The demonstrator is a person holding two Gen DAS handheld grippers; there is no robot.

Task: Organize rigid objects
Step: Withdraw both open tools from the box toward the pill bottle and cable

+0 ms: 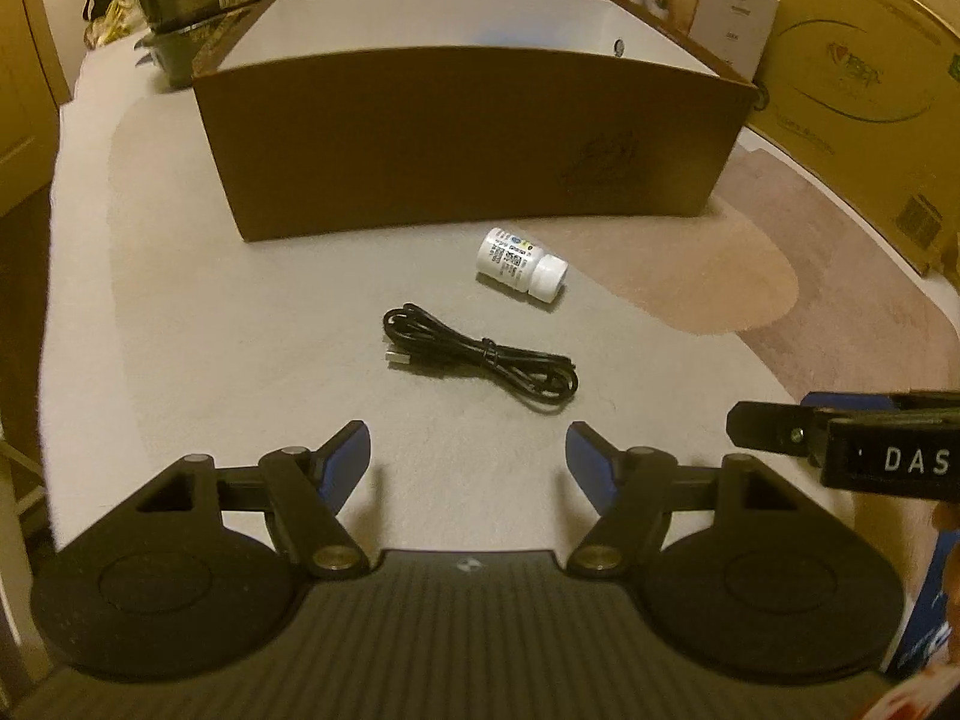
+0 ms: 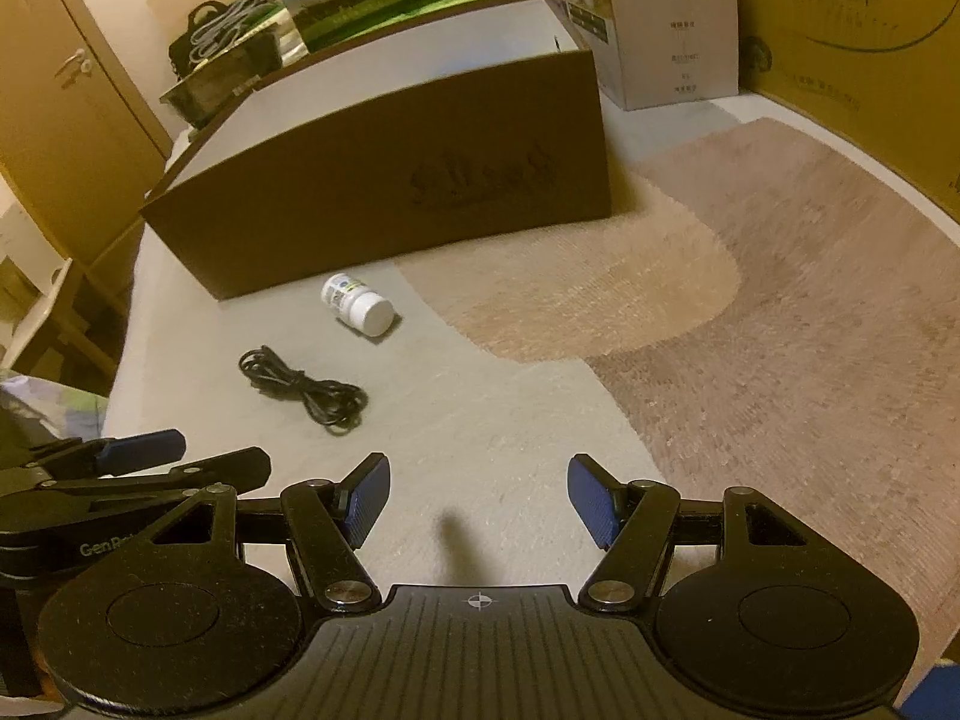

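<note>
The white bottle is lying sideways near the cable; both grippers' jaws are standing wide and empty, so a nudge risks rolling it.

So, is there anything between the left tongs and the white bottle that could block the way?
Yes. The bundled black cable lies on the grey surface between the open left tongs and the small white plastic bottle, which lies on its side before the brown cardboard box.

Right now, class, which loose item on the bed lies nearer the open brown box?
The white bottle, on its side just before the brown box; the bundled black cable lies farther back.
</note>
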